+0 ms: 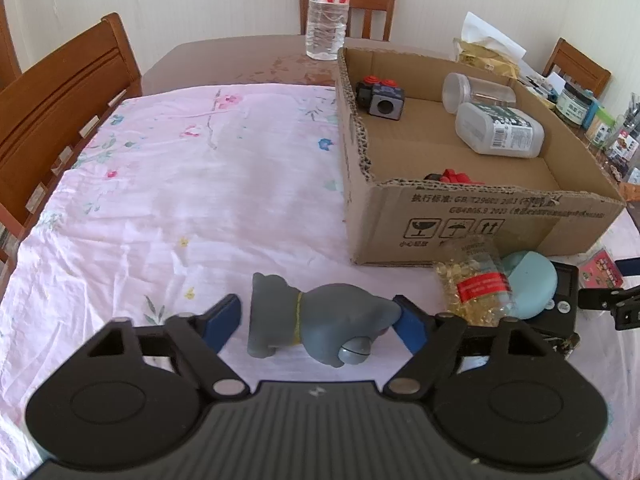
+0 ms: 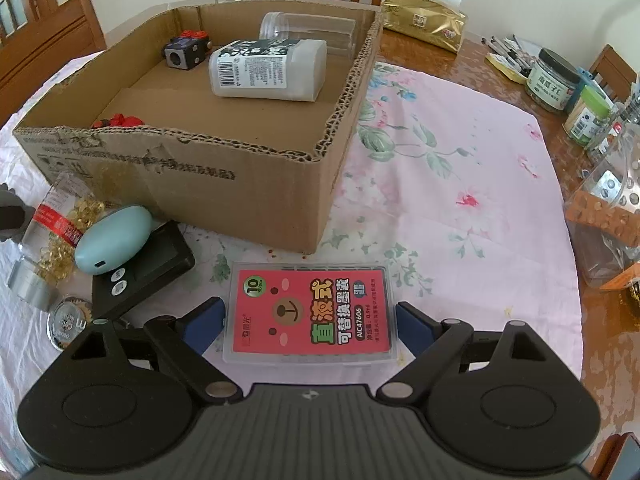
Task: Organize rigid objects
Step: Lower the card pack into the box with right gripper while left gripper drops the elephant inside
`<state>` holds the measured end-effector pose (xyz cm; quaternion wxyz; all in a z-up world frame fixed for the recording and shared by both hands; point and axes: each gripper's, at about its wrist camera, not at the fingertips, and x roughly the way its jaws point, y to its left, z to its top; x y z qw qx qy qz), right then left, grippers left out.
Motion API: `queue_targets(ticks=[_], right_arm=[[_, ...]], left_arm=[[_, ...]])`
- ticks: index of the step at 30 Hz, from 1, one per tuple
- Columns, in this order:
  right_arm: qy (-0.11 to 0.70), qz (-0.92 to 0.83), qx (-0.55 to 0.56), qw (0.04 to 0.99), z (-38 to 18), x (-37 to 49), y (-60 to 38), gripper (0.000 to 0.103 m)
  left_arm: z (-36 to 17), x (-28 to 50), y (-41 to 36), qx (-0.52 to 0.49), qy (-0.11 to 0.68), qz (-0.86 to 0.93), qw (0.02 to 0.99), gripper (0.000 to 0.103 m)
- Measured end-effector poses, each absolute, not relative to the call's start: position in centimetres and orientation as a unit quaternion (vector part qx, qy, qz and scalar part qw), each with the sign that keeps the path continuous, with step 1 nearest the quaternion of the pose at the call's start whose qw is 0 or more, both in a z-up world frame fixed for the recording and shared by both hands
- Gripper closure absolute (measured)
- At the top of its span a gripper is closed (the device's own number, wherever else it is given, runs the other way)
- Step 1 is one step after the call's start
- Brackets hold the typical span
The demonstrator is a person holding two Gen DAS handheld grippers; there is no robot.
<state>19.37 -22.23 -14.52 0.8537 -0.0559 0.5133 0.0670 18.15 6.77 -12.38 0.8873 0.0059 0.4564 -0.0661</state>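
Note:
A grey toy animal (image 1: 320, 320) lies on its side on the pink floral cloth, between the jaws of my left gripper (image 1: 318, 320). The right pad touches its head and the left pad (image 1: 226, 320) stands a sliver off its hind legs. My right gripper (image 2: 310, 320) has both blue pads against the long sides of a clear flat case with a red label (image 2: 310, 312), which rests on the cloth. The open cardboard box (image 1: 480, 216) (image 2: 180, 176) holds a black cube with red knobs (image 2: 188, 52), a white bottle (image 2: 268, 70), a clear jar (image 2: 308, 28) and a red piece (image 2: 120, 121).
Before the box lie a clear bottle of yellow capsules (image 2: 64, 224), a teal oval case (image 2: 114, 238) and a black flat device (image 2: 148, 268). A water bottle (image 1: 326, 12) stands behind the box. Jars and packets (image 2: 560, 80) crowd the table's right edge. Wooden chairs (image 1: 68, 92) surround the table.

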Motion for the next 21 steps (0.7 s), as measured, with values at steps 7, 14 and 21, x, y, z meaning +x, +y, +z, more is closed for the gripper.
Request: queue_targets(ticks=[7,14,21], right_arm=[[0.511,0.077,-0.066,0.853,-13.1,19.1,-22.2,0.009],[0.500,0.084,-0.064,0.859,-10.3,18.7,-23.0,0.009],[0.467,0.095,-0.069,0.877,-5.2,18.3,-23.6,0.009]], left_arm=[[-11.9,18.4,6.4,0.017,0.474,-0.076,0.877,0.032],[-9.9,18.1,6.5,0.037,0.474,-0.093,0.875,0.033],[-6.2,17.9,6.6,0.063,0.459,-0.115,0.878,0.033]])
